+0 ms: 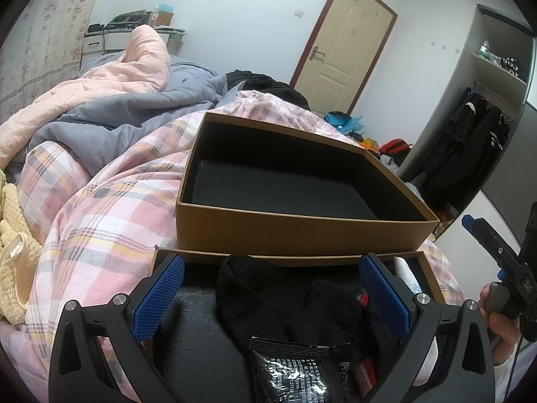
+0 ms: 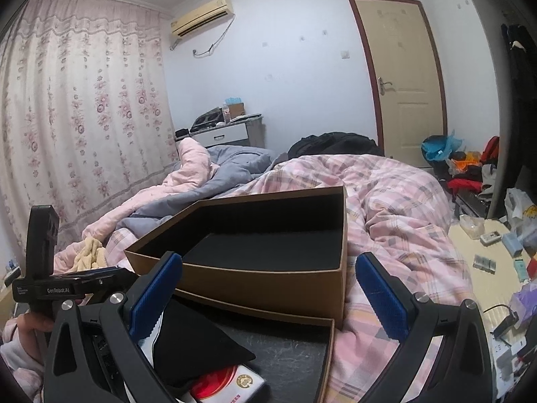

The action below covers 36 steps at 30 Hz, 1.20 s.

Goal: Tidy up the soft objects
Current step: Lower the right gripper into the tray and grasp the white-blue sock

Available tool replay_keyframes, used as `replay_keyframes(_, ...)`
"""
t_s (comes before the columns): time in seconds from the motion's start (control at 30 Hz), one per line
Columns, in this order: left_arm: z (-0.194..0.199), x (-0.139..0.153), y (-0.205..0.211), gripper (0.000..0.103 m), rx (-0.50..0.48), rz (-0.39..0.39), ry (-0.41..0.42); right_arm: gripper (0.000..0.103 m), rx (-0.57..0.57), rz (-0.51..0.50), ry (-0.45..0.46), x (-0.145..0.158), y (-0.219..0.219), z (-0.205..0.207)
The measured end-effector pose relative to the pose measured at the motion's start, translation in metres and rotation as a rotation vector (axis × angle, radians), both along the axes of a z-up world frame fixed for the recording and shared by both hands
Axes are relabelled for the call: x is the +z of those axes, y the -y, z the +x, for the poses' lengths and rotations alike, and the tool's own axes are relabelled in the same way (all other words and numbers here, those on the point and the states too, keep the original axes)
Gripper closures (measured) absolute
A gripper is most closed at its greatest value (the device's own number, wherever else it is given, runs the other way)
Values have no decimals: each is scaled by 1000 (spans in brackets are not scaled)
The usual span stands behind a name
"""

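Both grippers spread wide over the near box, holding nothing.

The left gripper hovers above the black sock in the shallow box. Its fingers might snag the foil packet too; the empty box could tip on the soft bed. The right gripper hangs idle.

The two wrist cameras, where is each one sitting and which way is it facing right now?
Left wrist: rides the left tongs, open above the black sock in the near tray, facing the empty brown box, bed and door; the right tongs and a hand show at its right edge.
Right wrist: rides the right tongs, open, facing the same brown box, curtain and door; the left tongs show at its left.
Shared: brown box, pink plaid quilt, door.
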<state>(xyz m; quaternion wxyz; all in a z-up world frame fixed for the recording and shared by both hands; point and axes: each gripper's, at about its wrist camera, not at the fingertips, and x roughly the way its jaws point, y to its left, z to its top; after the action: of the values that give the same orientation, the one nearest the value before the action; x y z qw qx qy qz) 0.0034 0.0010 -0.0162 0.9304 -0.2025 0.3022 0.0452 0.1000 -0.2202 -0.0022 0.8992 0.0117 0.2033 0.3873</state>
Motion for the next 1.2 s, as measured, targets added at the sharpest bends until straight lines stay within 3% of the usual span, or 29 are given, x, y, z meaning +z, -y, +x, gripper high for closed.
replay_keyframes(0.23,0,0,0,0,0,0,-1,1,48,-65,36,0,-10,-8)
replay_keyframes(0.43,0,-1,0,0,4,-2,3,2,169,-69,-26,0,-16,-8)
replay_keyframes(0.57,0,-1,0,0,3,-3,2,9,226,-97,-28,-1,-26,-13)
replay_keyframes(0.73,0,-1,0,0,3,-4,2,10,275,-124,-5,-4,-34,-20)
replay_keyframes(0.9,0,-2,0,0,3,-5,1,30,324,-157,6,-5,-39,-24)
replay_keyframes(1.2,0,-2,0,0,3,-4,1,31,389,-210,22,-4,-42,-34)
